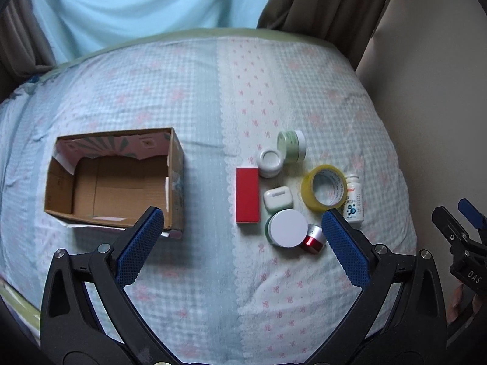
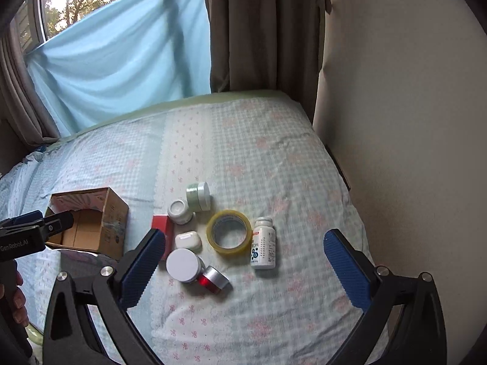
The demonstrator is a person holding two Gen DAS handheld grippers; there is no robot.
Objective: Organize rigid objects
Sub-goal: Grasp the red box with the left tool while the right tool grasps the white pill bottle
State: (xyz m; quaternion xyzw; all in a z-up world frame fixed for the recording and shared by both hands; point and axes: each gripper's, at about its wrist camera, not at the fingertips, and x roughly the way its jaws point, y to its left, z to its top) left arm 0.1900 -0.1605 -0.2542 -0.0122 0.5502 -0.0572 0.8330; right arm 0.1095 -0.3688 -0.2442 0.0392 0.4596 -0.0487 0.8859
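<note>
An empty cardboard box [image 1: 118, 179] [image 2: 91, 222] sits on the bed at the left. To its right lies a cluster: a red box [image 1: 247, 194], a white jar [image 1: 269, 158], a green jar [image 1: 291, 146], a white earbud case [image 1: 277, 199], a tape roll [image 1: 324, 187] [image 2: 229, 232], a white pill bottle [image 1: 353, 199] [image 2: 263, 243], a white-lidded jar [image 1: 288, 228] [image 2: 183, 264] and a small red jar [image 1: 313, 239] [image 2: 213, 279]. My left gripper [image 1: 242, 222] hovers open above the bed, nothing between its fingers. My right gripper [image 2: 245, 241] is open too, above the cluster.
The bed has a checked light-blue cover [image 1: 213, 289] with pink bows. A wall [image 2: 411, 121] runs along the right side. Brown curtains [image 2: 258, 30] and a blue cloth [image 2: 121, 60] hang behind the bed. A hand [image 2: 13, 298] holds the left gripper's handle.
</note>
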